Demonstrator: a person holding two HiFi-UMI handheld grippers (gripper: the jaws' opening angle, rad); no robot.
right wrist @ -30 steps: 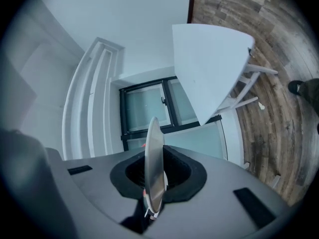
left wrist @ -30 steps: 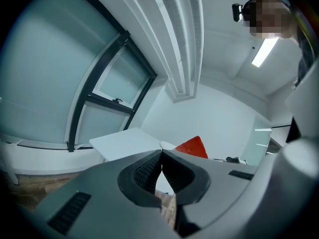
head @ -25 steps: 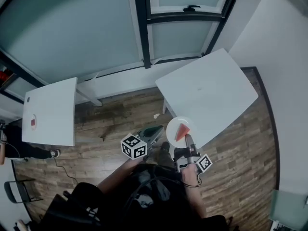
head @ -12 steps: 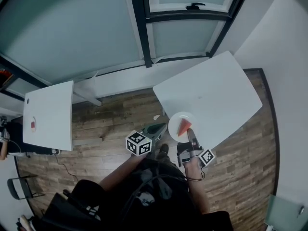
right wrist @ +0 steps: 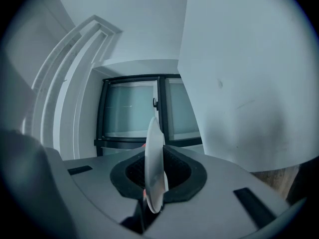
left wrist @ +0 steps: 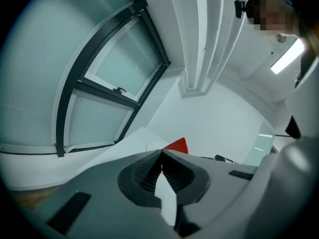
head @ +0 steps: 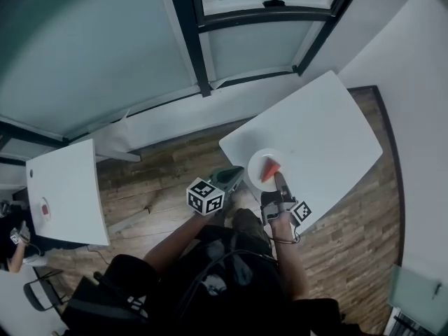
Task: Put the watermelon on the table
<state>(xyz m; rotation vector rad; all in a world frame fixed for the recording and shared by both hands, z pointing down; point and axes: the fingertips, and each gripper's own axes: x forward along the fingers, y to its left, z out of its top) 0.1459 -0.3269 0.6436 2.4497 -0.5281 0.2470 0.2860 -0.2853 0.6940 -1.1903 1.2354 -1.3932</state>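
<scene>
A red watermelon slice [head: 269,169] lies on a white plate [head: 264,161]. My right gripper [head: 278,180] is shut on the plate's near rim and holds it over the near corner of the white table [head: 322,128]. In the right gripper view the plate [right wrist: 154,158] shows edge-on between the pads. My left gripper [head: 239,173] is shut on nothing, just left of the plate at the table's edge. Past its closed tips [left wrist: 161,153] the left gripper view shows the watermelon [left wrist: 178,145] and the table [left wrist: 132,139].
A second white table [head: 66,187] with a small red thing [head: 44,208] stands at the left across the wooden floor [head: 168,163]. A dark-framed window [head: 185,40] lies ahead, a white wall [head: 413,110] at the right. A person [head: 14,236] is at the far left.
Both grippers have moved forward toward the right-hand table. The plate with the watermelon, earlier at the table's edge over the floor, is now over its near corner.
</scene>
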